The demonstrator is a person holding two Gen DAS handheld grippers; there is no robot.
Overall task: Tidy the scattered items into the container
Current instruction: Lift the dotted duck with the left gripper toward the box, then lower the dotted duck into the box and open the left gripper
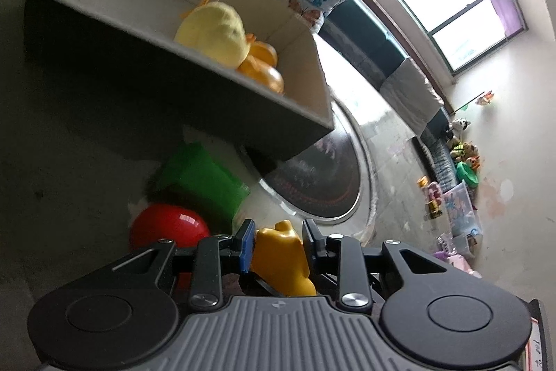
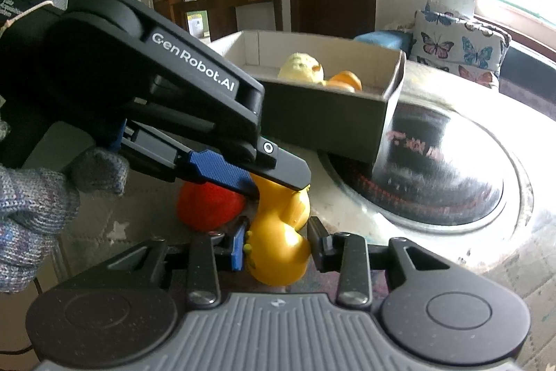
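Observation:
A yellow rubber duck [image 2: 278, 232] sits between both grippers at once. My left gripper [image 1: 278, 244] has its fingers around the duck [image 1: 281, 259]; in the right wrist view the left gripper [image 2: 274, 186] closes on the duck's upper part. My right gripper [image 2: 276, 247] has its fingers against the duck's body. A red ball [image 1: 166, 225] lies beside the duck [image 2: 208, 207]. A green block [image 1: 205, 179] lies behind it. The open cardboard box [image 1: 222, 106] holds a pale yellow plush [image 1: 212, 32] and orange balls [image 1: 264, 72].
The box [image 2: 330, 124] stands on a light table with a round dark glass inset [image 2: 434, 176]. A butterfly cushion [image 2: 458, 47] and sofa are behind. Toys and plastic bins [image 1: 458, 207] lie on the floor by the wall.

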